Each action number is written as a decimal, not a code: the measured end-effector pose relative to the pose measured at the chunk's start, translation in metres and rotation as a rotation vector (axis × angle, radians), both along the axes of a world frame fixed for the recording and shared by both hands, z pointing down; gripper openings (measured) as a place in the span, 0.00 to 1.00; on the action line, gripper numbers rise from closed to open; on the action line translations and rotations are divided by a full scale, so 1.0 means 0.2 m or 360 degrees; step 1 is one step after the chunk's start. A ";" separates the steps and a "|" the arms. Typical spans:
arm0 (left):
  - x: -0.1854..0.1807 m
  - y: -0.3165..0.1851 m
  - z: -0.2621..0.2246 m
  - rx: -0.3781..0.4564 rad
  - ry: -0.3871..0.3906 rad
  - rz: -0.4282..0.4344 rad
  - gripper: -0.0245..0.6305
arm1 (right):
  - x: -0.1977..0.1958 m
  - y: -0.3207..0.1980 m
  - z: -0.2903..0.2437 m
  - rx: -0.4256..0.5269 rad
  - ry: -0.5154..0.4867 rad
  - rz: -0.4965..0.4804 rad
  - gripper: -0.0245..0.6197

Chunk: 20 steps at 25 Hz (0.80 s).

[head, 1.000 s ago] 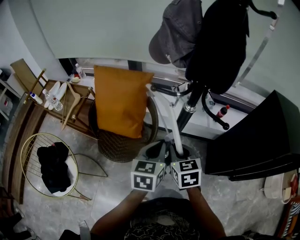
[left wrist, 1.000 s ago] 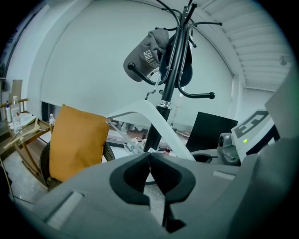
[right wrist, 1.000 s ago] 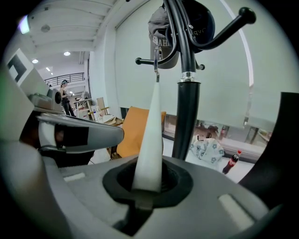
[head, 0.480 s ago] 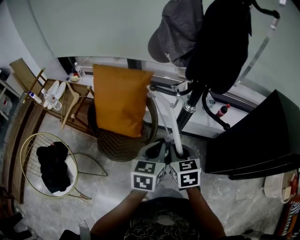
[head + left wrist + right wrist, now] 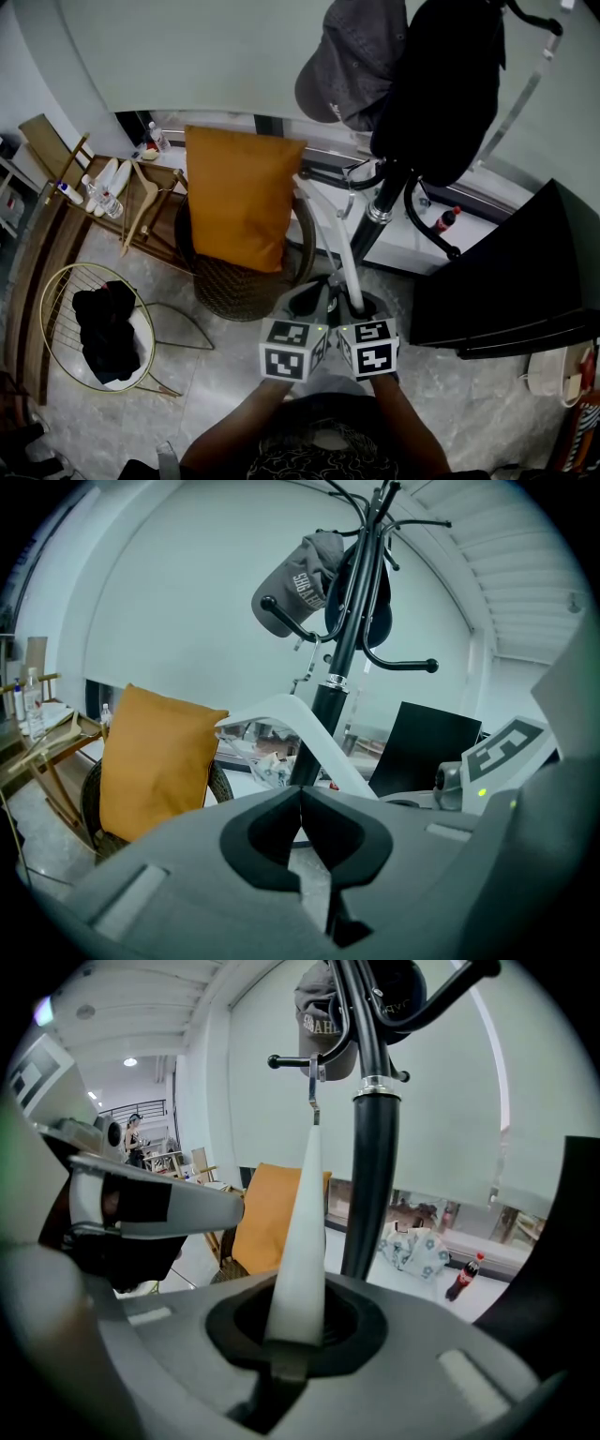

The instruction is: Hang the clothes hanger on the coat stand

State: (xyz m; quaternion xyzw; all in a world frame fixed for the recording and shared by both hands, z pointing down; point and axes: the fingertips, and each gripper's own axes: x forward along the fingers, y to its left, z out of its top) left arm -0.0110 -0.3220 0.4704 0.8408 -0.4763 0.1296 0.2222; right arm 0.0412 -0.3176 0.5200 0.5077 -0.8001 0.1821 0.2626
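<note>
My right gripper (image 5: 357,302) (image 5: 292,1330) is shut on one arm of the white clothes hanger (image 5: 330,239) (image 5: 305,1213). The hanger rises away from its jaws, with its metal hook (image 5: 315,1091) beside the stand's pole. The black coat stand (image 5: 378,214) (image 5: 371,1176) (image 5: 336,672) stands just beyond, bearing a grey cap (image 5: 351,58) (image 5: 304,574) and a dark garment (image 5: 441,84). My left gripper (image 5: 322,289) (image 5: 302,794) sits close beside the right one, shut with nothing between its jaws. The white hanger (image 5: 281,712) arches just ahead of it.
An orange cushion (image 5: 239,197) leans in a woven round chair (image 5: 234,286) left of the stand. A wire basket (image 5: 94,323) holds dark clothing. A wooden rack (image 5: 141,202) with a wooden hanger stands far left. A black panel (image 5: 511,277) is at right, a cola bottle (image 5: 444,225) behind.
The hanger's upper part has swung slightly left toward the cushion. Both grippers have stayed almost where they were.
</note>
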 end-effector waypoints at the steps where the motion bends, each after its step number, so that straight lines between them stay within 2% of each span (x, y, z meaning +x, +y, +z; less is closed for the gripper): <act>1: 0.00 0.00 0.00 -0.0001 0.0002 -0.0001 0.05 | 0.00 0.00 0.00 0.0003 0.0002 -0.0001 0.09; 20: 0.01 0.03 0.02 -0.0011 -0.0008 0.0014 0.05 | 0.00 0.00 0.00 0.0037 -0.0030 0.0022 0.11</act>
